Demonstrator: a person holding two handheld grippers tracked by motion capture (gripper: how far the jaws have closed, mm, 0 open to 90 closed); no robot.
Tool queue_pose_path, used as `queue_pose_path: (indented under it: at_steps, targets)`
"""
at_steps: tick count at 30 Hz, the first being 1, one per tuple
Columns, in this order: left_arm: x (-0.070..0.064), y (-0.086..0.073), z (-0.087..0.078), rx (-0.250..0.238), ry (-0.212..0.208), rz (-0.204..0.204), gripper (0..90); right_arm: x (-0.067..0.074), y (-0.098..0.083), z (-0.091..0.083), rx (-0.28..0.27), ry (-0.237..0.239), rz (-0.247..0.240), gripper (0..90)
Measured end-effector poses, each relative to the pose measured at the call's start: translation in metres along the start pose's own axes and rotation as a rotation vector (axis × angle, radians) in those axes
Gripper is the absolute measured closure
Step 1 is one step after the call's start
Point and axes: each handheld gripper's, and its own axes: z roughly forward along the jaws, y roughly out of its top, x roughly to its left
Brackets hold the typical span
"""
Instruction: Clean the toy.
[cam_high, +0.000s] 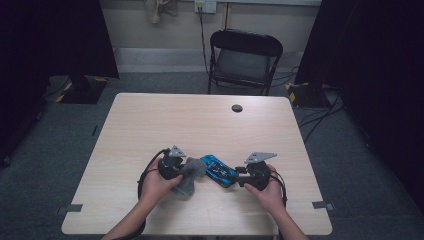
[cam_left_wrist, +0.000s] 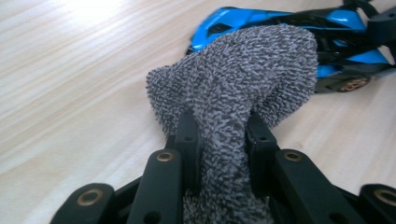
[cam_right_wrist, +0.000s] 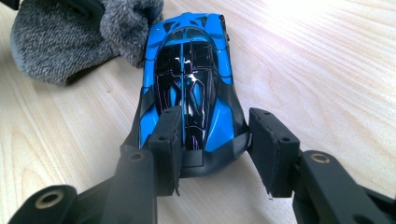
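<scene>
Left gripper: fingers pinching grey cloth.
Right gripper: fingers clamping blue toy car tail.
Progress: cloth at car's nose; wiping largely ahead, judged.

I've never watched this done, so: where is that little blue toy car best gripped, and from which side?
Judging by its shape, across the narrow rear of the blue toy car, coming from behind along its length. The body is long and slim with flat sides there, and the right gripper already straddles that end, while the grey cloth crowds the nose.
</scene>
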Motion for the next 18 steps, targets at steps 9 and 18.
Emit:
queue_pose_path:
  at_steps: [9,18]
  targets:
    - [-0.017,0.001,-0.009,-0.003,-0.055,0.031,72.6,0.0,0.0,0.0,-0.001,0.0,0.001,56.2]
    - [-0.054,0.006,-0.012,-0.015,-0.158,0.112,72.5,0.0,0.001,0.001,-0.001,-0.004,-0.003,56.2]
